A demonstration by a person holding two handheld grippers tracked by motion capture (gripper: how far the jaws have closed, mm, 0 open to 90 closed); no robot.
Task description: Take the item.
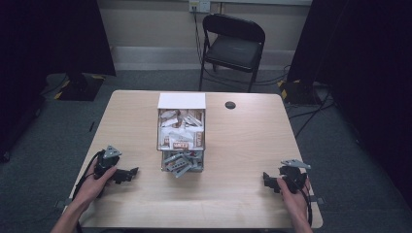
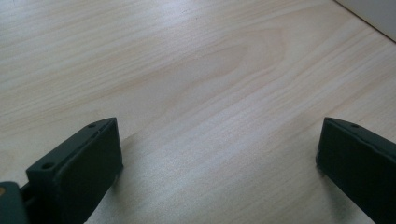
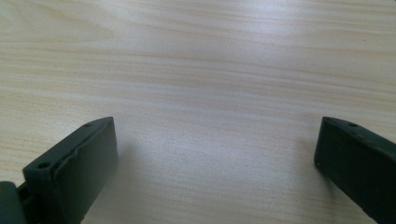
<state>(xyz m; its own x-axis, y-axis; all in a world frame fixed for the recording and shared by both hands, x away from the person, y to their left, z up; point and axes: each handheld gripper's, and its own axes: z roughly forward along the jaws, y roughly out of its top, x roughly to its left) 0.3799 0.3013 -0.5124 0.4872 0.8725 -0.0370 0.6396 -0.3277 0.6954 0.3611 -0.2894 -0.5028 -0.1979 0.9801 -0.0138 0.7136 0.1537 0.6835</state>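
My left gripper (image 1: 132,172) rests low on the wooden table (image 1: 243,145) near its front left, held by a hand, pointing right toward the middle. In the left gripper view its jaws stand wide apart over bare wood, left gripper (image 2: 219,149) open and empty. My right gripper (image 1: 266,180) sits near the front right, pointing left. Its jaws also stand wide apart over bare wood in the right gripper view, right gripper (image 3: 217,149) open and empty. Between them, at the table's centre, stands an open cardboard box (image 1: 181,128) full of small packets and pieces.
A white flap (image 1: 181,100) lies at the box's far end. A grey cluster of parts (image 1: 180,162) sits at its near end. A small dark round disc (image 1: 230,105) lies on the table's far side. A black folding chair (image 1: 232,46) stands beyond the table.
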